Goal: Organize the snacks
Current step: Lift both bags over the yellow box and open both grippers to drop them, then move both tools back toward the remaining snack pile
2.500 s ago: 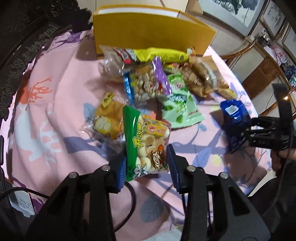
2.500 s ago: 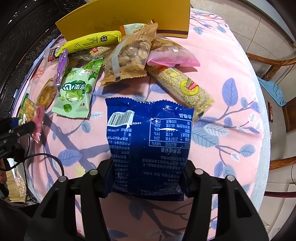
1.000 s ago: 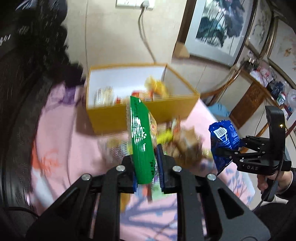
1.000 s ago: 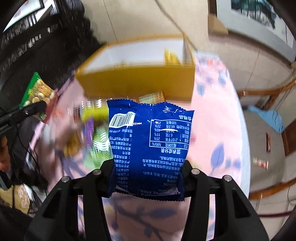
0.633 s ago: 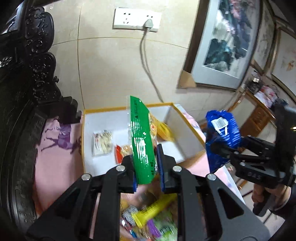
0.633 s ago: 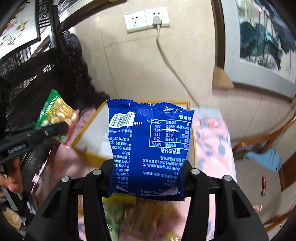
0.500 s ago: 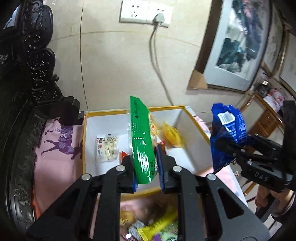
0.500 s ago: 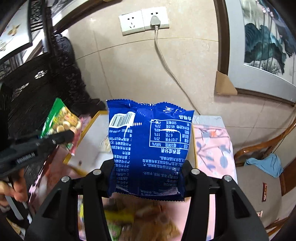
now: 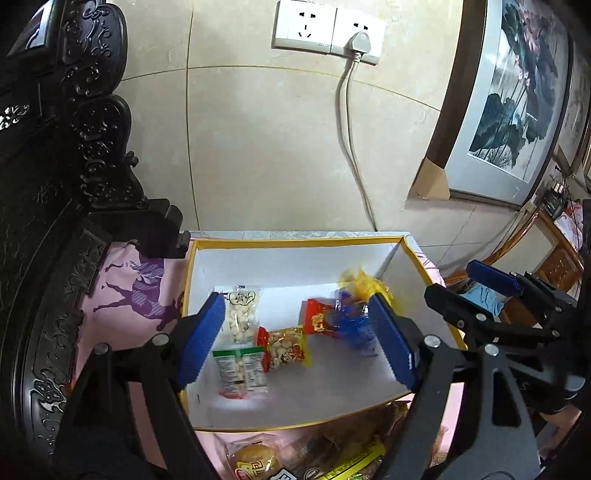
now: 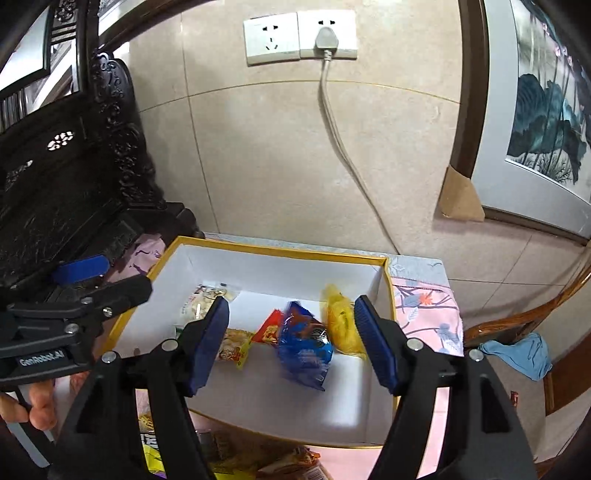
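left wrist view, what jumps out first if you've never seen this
The yellow-rimmed white box on the pink tablecloth, with snack packets on its floor, including a blue packet. The left gripper hangs open above it; a white wall socket sits high behind.

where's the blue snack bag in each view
Left wrist view: the crinkly blue foil snack bag lies blurred in the yellow-rimmed white cardboard box, right of centre, by the right blue pad of that view.
Right wrist view: the same bag is at centre, between the open jaws, touching neither pad.
Shared landmark: the yellow plastic packet just right of and behind the bag in both.
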`<action>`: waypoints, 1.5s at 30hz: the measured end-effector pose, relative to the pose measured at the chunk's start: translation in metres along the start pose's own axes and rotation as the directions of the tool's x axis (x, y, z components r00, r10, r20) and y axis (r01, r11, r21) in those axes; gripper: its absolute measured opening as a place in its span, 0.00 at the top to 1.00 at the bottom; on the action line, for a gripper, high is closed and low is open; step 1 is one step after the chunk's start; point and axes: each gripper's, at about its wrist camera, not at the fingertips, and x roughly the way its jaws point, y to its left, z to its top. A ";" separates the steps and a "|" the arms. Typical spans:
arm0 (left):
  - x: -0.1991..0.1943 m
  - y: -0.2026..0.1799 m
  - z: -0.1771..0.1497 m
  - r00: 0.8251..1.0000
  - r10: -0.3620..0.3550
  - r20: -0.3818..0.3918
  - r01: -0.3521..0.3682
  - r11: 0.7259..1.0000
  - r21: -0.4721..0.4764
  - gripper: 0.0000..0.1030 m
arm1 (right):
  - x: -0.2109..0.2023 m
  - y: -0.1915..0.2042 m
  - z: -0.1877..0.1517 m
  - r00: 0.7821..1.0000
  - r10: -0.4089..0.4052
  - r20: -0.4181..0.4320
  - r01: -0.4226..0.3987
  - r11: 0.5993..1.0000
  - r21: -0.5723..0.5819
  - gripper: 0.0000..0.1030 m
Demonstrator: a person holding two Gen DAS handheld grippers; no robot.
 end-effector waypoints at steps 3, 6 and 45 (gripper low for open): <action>-0.004 -0.004 -0.001 1.000 0.000 0.000 0.000 1.000 0.007 0.21 | -0.007 0.001 0.000 1.000 0.009 0.007 -0.009 1.000 -0.001 0.31; -0.013 -0.011 -0.003 1.000 0.012 0.010 -0.012 1.000 0.026 0.21 | -0.015 0.000 -0.001 1.000 0.017 0.012 -0.017 1.000 0.011 0.31; -0.115 0.058 -0.212 0.974 0.080 -0.211 -0.123 0.972 -0.199 0.10 | -0.065 -0.043 -0.247 0.921 0.020 -0.389 0.044 0.987 0.156 0.31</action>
